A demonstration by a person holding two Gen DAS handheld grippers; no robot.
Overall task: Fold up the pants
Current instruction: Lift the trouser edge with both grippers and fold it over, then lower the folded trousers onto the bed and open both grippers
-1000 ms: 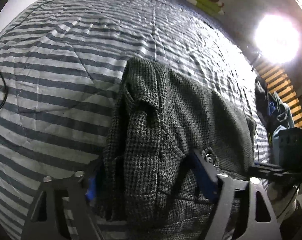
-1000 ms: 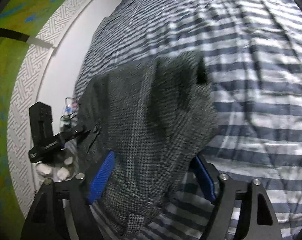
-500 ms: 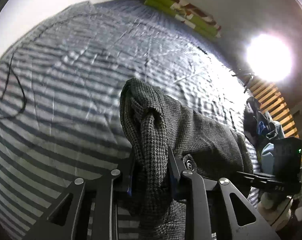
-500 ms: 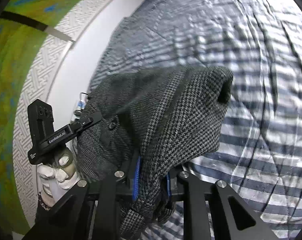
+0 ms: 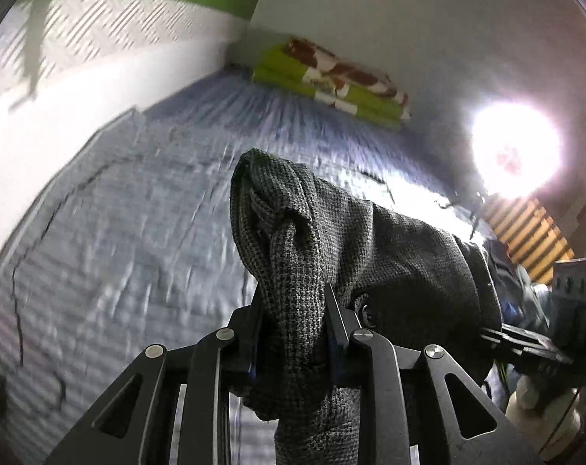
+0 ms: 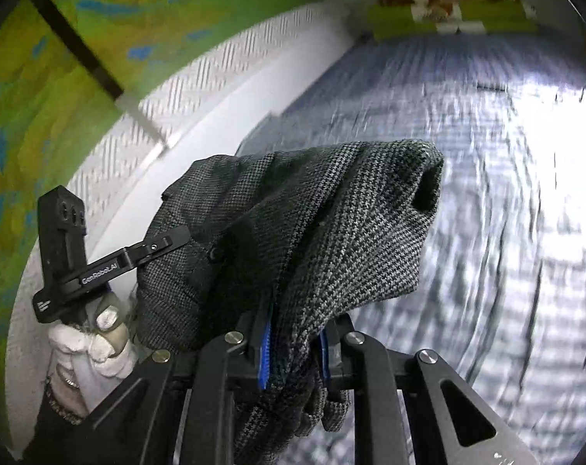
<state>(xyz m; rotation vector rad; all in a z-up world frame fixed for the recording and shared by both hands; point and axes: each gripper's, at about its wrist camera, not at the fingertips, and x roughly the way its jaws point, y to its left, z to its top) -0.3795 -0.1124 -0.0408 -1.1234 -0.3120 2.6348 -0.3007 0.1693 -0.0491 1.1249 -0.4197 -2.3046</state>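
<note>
Both tools, left (image 5: 293,325) and right (image 6: 293,345), each clamped on gray pants (image 5: 370,240).

- Left tool (image 5: 293,333): black skeletal linkage arms, silver screws at the joints.
- Right tool (image 6: 294,343): same black frame, blue pads.
- White-gloved hand (image 6: 95,343) at eight o'clock, under a "GenRoboAI" bracket.

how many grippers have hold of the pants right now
2. The left gripper pinches one bunched end of the pants; the right gripper pinches the other end, both raised above the striped bed.
</note>
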